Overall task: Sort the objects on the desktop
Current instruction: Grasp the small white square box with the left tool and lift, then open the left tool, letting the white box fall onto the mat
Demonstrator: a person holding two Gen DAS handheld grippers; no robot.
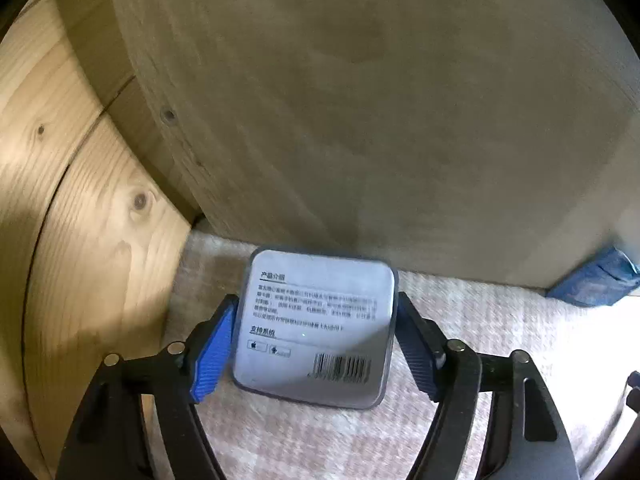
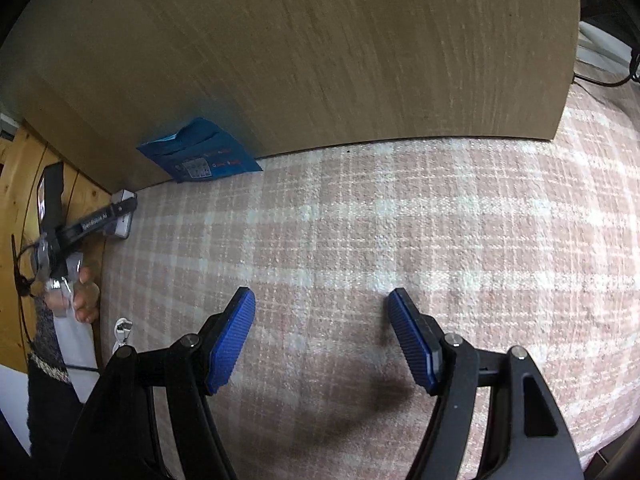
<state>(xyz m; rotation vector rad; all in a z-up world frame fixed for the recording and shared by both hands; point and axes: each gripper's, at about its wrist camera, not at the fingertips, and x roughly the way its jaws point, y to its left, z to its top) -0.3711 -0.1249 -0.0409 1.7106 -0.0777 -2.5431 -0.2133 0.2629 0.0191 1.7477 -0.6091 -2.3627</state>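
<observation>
Covering the whole desk (image 2: 360,220) is a pink-and-cream checked cloth. A tall brown panel (image 1: 360,120) stands along its back edge and a knotty pine wall (image 1: 80,200) closes off its left edge. The two meet in the back-left corner, and that corner is where the coming move gets decided.

The right claw (image 2: 321,296) hangs over bare cloth near the desk's middle. Its blue pads are wide apart with nothing between them, and it is well away from anything to sort. A blue packet (image 2: 200,152) leans against the foot of the panel, partway along the back edge, between that claw and the corner.

The left claw (image 1: 316,300) points steeply down into the back-left corner and straddles a flat silver tin (image 1: 316,328). The tin lies label side up on the cloth, its far edge just short of the panel. It is close to square with rounded corners and sits slightly askew, with the barcode end nearest the camera. That puts one pad at its left side and the other at its right.

Both pads (image 1: 214,346) sit at the tin's sides, but I cannot tell whether they are pressing on it or merely flanking it. So the left hand is the nearer one. My judgement is that the tin is either about to be left in this corner or lifted from it, and the panel close behind leaves little room to push forward.
</observation>
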